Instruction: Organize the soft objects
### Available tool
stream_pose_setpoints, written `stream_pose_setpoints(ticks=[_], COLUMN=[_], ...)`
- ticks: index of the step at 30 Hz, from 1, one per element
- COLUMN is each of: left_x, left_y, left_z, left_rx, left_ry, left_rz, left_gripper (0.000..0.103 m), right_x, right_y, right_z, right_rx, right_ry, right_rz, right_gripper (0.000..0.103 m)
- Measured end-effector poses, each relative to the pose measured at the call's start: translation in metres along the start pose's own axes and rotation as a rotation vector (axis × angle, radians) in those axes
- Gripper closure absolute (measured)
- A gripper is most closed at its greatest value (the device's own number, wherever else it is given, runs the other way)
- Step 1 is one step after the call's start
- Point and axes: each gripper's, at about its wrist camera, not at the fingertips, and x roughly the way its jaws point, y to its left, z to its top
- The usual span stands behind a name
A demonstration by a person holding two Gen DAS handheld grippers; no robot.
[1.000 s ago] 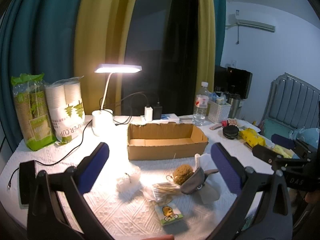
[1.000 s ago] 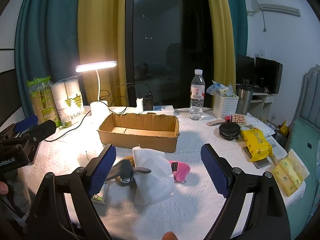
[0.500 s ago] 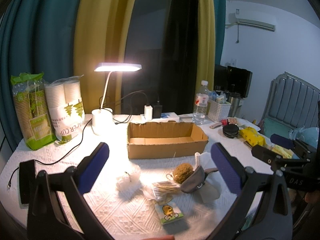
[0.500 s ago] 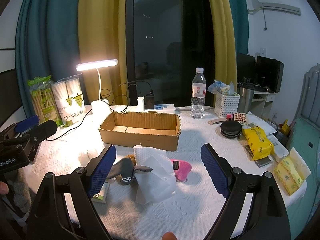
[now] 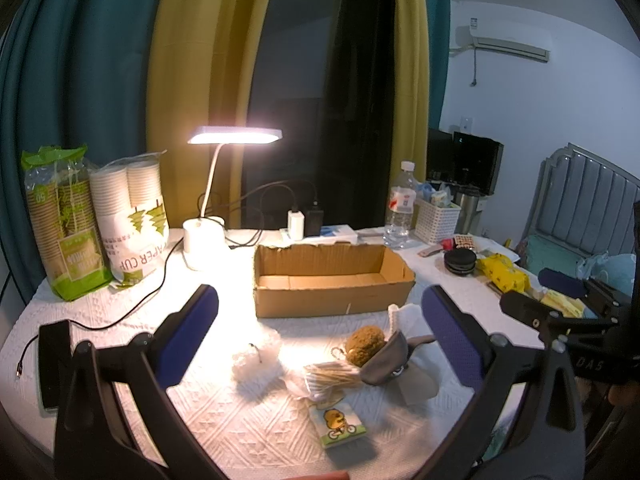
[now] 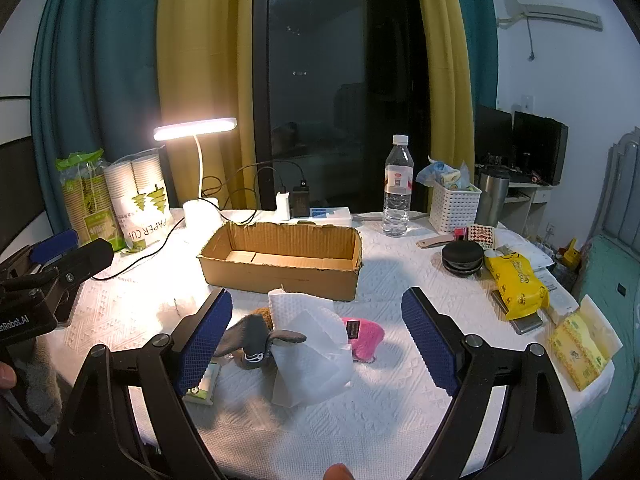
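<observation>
An empty cardboard box [image 5: 332, 280] [image 6: 280, 260] sits mid-table. In front of it lie a grey plush toy [image 6: 252, 340] [image 5: 386, 364], a brown fuzzy ball [image 5: 365, 344], a white tissue sheet [image 6: 308, 344], a pink plush [image 6: 364, 334], a clear crumpled plastic bag [image 5: 256, 360], a bag of cotton swabs [image 5: 328, 378] and a small tissue pack with a cartoon [image 5: 340, 426]. My left gripper [image 5: 320, 332] is open and empty above the pile. My right gripper [image 6: 316, 332] is open and empty, near the tissue and plush toys.
A lit desk lamp [image 5: 204, 236], paper cup packs [image 5: 132, 220], a charger and power strip [image 6: 304, 208], a water bottle [image 6: 396, 196], a white basket [image 6: 454, 204], a black round case [image 6: 462, 258], a yellow snack bag [image 6: 516, 280] and a tissue pack [image 6: 580, 344] ring the table.
Both grippers shifted very slightly; both views moved a touch closer to the table. No object moved.
</observation>
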Motion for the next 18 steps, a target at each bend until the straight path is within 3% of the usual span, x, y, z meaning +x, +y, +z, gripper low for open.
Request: stream_pose_setpoints(ticks=[18], left_x=[-0.0004], left_y=[-0.0003], left_z=[0.0002], left_rx=[0.000], left_ry=[0.000], left_rz=[0.000], left_gripper=[0.001], right_x=[0.0005], right_y=[-0.0003], right_z=[-0.0001], right_rx=[0.001], right_ry=[0.001], right_rz=[0.000], right_gripper=[0.014])
